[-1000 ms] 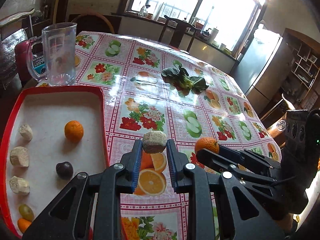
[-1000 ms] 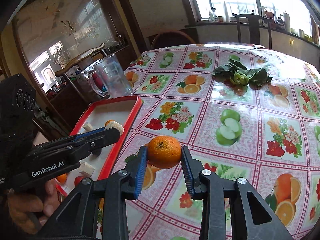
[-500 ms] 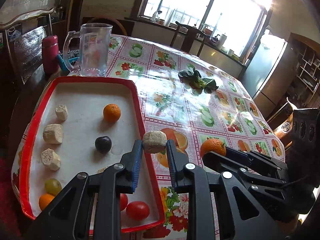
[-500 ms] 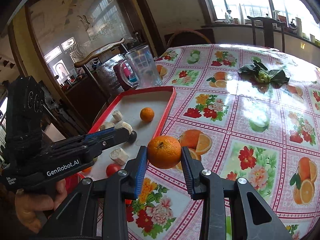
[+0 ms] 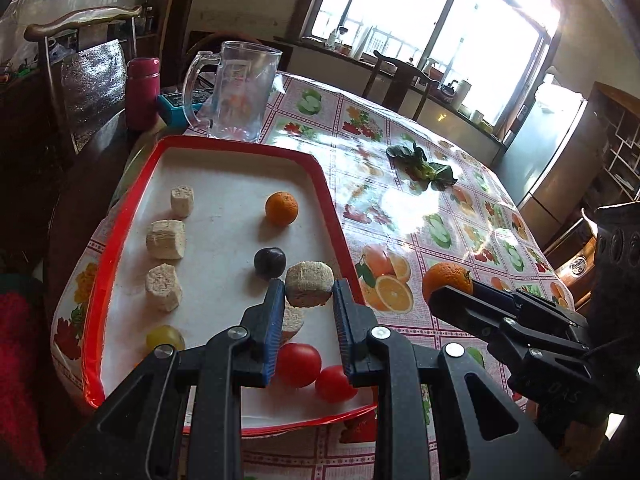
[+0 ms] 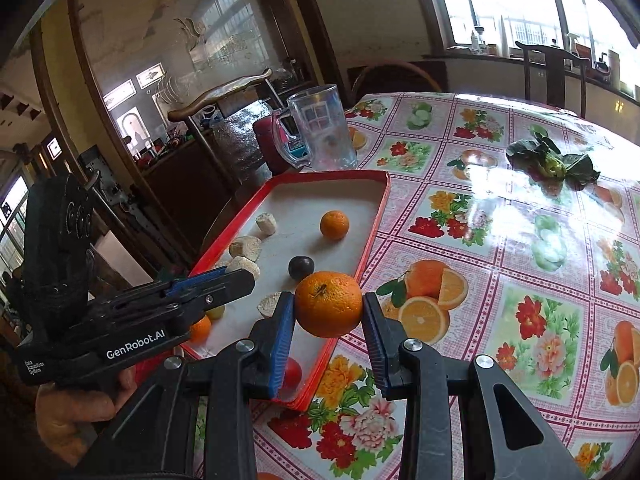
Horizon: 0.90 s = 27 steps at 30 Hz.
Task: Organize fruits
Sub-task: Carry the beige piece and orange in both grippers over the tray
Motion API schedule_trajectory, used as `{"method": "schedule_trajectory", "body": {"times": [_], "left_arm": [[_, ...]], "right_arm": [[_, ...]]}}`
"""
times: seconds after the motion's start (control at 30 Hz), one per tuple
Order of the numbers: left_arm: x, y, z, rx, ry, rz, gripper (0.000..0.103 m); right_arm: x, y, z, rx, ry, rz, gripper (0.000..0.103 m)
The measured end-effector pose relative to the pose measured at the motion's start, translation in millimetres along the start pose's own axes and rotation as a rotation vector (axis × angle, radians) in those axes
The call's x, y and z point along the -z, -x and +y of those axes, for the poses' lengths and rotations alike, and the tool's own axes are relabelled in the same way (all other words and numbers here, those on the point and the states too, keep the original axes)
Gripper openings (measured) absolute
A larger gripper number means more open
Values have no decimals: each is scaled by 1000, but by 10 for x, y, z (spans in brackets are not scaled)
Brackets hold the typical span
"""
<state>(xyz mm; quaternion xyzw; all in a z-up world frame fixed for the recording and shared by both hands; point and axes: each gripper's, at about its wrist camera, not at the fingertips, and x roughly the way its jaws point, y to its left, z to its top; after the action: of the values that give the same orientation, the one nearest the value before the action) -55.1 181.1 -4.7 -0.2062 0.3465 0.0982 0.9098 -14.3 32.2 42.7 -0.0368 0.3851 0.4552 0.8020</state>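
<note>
Left wrist view: red tray (image 5: 120, 256) holds beige chunks, tomatoes, an orange (image 5: 281, 208); left gripper (image 5: 308, 300) clamps a chunk (image 5: 309, 283). Right wrist view alone shows the right gripper (image 6: 329, 312) clamping another orange (image 6: 329, 304).

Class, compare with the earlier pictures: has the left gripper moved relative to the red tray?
Yes. The left gripper, shut on a beige chunk, has moved from over the tablecloth leftward to above the red tray.

Window (image 5: 440, 24) glare, fisheye-warped edges
</note>
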Motion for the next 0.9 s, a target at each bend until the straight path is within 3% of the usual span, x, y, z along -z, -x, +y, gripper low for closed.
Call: {"method": "schedule_trajectory", "body": {"times": [0.4,0.9], "left_arm": [[95,15,336,-29,55,16,22],[197,-98,488,-52,66,59,22]], "right_arm": [[51,-328,200,-23,31,60,34],[117,-691,235,-25,38,130,34]]}}
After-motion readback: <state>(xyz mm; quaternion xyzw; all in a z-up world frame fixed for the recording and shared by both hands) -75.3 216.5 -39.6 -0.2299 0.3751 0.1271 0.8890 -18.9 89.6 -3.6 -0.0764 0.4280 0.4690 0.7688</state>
